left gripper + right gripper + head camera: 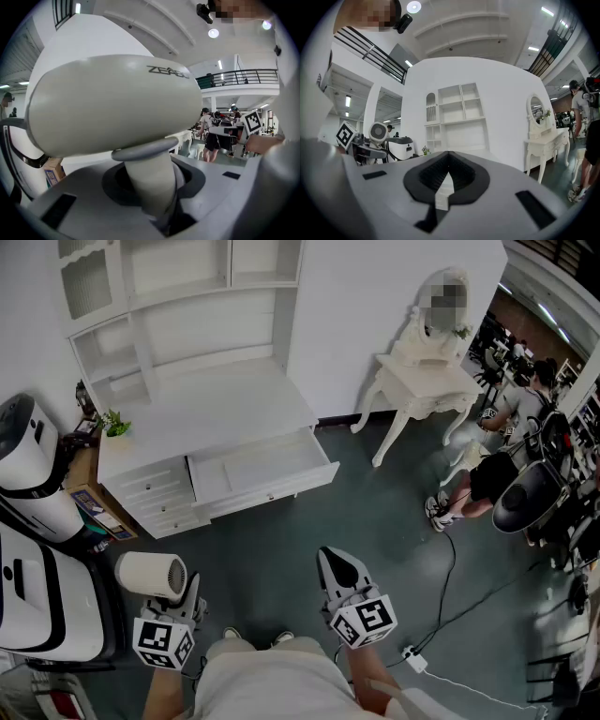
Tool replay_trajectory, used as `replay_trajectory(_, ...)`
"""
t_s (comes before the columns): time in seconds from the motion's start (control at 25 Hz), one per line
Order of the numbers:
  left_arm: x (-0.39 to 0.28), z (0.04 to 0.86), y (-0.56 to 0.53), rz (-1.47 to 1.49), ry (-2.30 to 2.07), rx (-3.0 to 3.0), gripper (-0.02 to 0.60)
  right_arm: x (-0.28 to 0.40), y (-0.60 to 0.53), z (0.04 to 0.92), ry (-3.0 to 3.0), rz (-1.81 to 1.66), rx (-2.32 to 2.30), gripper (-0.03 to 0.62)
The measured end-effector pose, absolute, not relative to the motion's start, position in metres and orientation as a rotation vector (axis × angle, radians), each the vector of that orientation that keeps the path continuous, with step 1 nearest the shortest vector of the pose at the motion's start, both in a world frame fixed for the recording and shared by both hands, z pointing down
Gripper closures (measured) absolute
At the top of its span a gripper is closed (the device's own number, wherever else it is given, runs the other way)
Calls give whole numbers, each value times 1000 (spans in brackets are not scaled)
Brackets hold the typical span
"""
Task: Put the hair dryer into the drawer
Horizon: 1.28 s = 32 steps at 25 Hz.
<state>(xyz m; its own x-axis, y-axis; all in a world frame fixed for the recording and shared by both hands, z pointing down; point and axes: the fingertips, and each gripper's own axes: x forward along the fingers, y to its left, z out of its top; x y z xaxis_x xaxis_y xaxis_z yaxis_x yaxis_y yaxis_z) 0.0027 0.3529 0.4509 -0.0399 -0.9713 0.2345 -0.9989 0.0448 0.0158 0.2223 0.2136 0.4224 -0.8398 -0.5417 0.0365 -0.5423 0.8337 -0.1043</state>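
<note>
The left gripper (190, 593) is closed on the handle (150, 183) of the hair dryer (150, 575), whose bulky head sits above the jaws, nozzle pointing left in the head view. The right gripper (339, 563) is closed at the tips with nothing in it. The drawer (281, 488) stands pulled out from the white desk (206, 413), well apart from both grippers across bare floor.

The main risk is likely the top-heavy load. With only the handle pinched, the head could swing or slip in the jaws during the walk over. The drawer looks shallow, so an upright dryer may catch on its front wall. A cable (450, 606) also lies on the floor to the right.
</note>
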Motion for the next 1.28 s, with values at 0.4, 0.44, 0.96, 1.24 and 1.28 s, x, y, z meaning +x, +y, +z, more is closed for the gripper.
replay_trajectory(0.4,10,451,342,213,-2166,2007,442,232,193,423,-3039,200,871,586)
replay_trajectory(0.44,11,452,341,209,-2170,2005,442,232,192,423,-3056,227,859,586)
replay_trajectory(0.96,16,461,343,205,-2187,1955,442,223,182,437,-3048,301,747,586)
replay_trajectory(1.24,-4,467,319,212,-2179,1949,442,208,162,453,-2998,348,730,586)
replay_trajectory(1.28,-7,468,314,215,-2174,1952,442,205,157,456,-2990,357,731,586)
